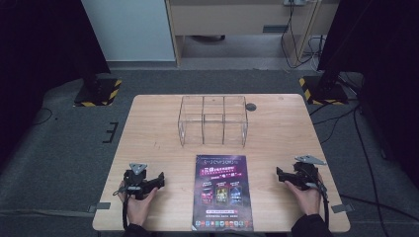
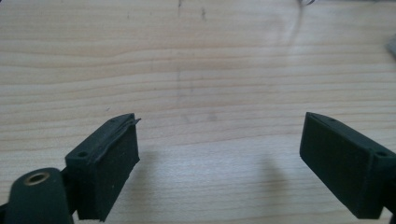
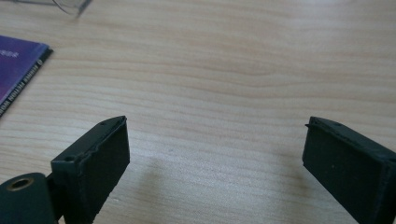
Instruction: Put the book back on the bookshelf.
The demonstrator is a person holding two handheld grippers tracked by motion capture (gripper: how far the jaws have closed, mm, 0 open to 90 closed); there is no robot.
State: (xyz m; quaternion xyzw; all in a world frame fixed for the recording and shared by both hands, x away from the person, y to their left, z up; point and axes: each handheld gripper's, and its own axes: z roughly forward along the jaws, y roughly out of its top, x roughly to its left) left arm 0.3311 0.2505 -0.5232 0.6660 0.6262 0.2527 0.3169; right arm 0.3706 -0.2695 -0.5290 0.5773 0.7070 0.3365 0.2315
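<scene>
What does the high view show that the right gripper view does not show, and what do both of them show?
High view alone: the whole clear divided box standing behind the purple leaflet, both hands, the left gripper with its grey plate, and the floor around the table.

Right gripper view alone: the right gripper seen close, with its two black jaws standing wide apart and nothing between them, over bare wood.

Both: the wooden table top, the purple leaflet (one corner of it in the right gripper view), and the right gripper.
</scene>
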